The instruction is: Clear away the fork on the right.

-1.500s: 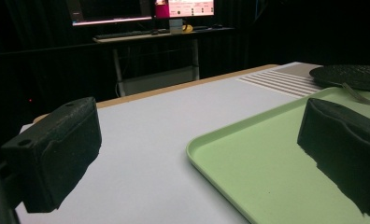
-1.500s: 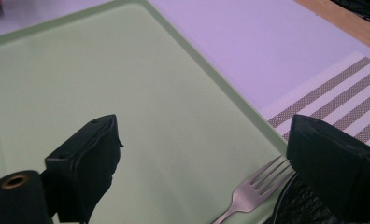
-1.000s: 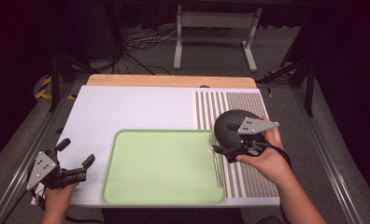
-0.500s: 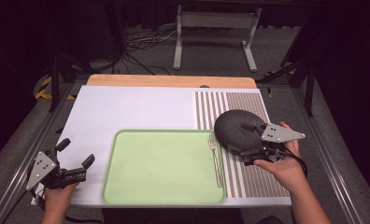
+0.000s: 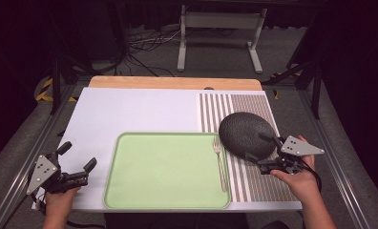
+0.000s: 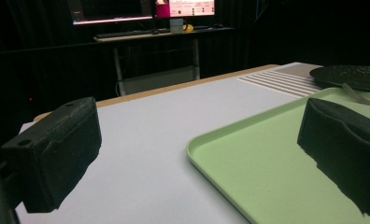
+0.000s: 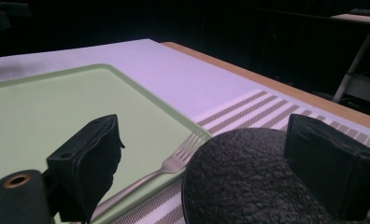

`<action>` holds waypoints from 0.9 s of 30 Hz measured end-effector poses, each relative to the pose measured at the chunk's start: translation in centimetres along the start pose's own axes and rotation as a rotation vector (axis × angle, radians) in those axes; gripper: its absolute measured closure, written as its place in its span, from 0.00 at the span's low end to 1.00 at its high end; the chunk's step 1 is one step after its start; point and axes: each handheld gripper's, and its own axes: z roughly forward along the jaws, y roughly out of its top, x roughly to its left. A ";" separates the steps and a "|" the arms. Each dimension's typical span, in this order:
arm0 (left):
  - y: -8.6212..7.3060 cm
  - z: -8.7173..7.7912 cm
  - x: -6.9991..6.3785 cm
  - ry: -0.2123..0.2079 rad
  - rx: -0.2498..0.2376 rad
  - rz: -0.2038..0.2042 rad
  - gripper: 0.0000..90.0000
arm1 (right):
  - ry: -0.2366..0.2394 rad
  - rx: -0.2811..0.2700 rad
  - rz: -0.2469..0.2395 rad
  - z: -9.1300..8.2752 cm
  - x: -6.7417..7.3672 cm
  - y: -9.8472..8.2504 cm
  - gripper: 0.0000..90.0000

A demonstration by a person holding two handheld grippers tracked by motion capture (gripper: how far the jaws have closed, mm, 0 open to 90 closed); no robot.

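Lying on the striped mat (image 5: 254, 181) at the table's right side, a dark rough-surfaced plate (image 5: 246, 133) sits just in front of the right gripper (image 5: 262, 153), whose jaws stand wide apart on either side of the plate's near rim without closing on it. In the right gripper view the plate (image 7: 248, 182) fills the gap between the two black jaws; whether either jaw touches it cannot be told. The person's right hand (image 5: 299, 179) holds that gripper from behind.

The left gripper (image 5: 77, 164) rests low at the table's left edge, near the green tray (image 5: 130, 191), its jaws spread wide and holding nothing. The left hand (image 5: 58, 202) is partly cut off by the bottom edge of the high view.

The tray holds a single fork (image 5: 220, 162) along its right rim, tines pointing away from the person. The fork's handle end is hidden behind a jaw in the right gripper view (image 7: 174, 161). The rest of the tray is bare.
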 end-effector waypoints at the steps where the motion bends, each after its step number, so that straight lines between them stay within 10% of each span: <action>1: 0.0 0.0 0.0 -0.001 0.000 0.000 0.00 | -0.013 0.001 -0.007 -0.2 -0.2 -0.5 0.13; 27: 0.1 0.1 -0.1 -0.006 -0.005 0.000 0.00 | -0.046 -0.057 0.110 -1.1 -0.9 -5.4 0.14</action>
